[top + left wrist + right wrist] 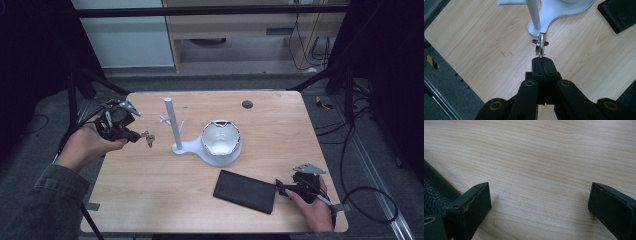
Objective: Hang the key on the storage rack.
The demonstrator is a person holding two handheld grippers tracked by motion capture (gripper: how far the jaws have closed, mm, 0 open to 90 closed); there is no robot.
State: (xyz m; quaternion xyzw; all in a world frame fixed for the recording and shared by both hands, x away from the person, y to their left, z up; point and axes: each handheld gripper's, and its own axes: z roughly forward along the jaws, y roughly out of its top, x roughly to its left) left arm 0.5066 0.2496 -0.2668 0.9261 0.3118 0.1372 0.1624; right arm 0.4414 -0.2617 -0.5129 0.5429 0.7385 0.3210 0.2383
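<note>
One bunch of keys (540, 46) is pinched at 12 o'clock by the raised left gripper's (542, 58) closed jaws; the right gripper's (539, 200) jaws are spread wide, empty, low over the table (544, 157).

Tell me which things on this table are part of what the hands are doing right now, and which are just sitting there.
In use:
- left gripper, shut on the keys
- white stand with pegs, just ahead of the keys

Lying about:
- black wallet, beside the open right gripper
- white bowl on the stand's base
- dark round spot on the table
</note>
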